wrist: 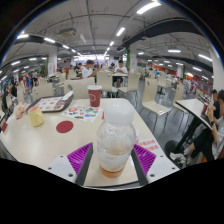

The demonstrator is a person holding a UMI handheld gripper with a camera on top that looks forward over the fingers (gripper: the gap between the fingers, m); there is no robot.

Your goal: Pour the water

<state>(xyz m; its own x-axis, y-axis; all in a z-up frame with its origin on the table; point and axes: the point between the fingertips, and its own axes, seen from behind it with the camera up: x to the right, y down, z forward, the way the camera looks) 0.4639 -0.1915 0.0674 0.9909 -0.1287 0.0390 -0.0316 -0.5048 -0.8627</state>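
Clear plastic bottle (114,143) with a white cap sits upright between the two fingers of the gripper (113,159), close to the camera. Cap on. Label or contents low on the bottle look pale, can't tell the water level. Purple pads (80,155) show on both sides of the bottle base, one left, one right, and both appear pressed against its sides, so the gripper reads as closed on the bottle, narrow setting. Bottle bottom is hidden behind the gripper body, so can't tell if it rests on the table or is lifted.

Beyond the bottle, on the white table (40,140): a red paper cup (95,96) stands upright, well past the fingers, slightly left of the bottle line. Just in front of the cup lies a flat printed sheet or tray (82,113) with coloured patches. Left of that, a round dark-red coaster (64,127) flat on the table. Further left, a small yellowish object (36,117), shape unclear. Behind it a laptop or tablet-like item (52,103), lying at an angle.

Right of the table, a light-coloured chair (155,104) stands apart from it. Background is a large hall with more tables, chairs, ceiling strip lights (149,7). A person (207,135) is seated to the far right, only partly seen.
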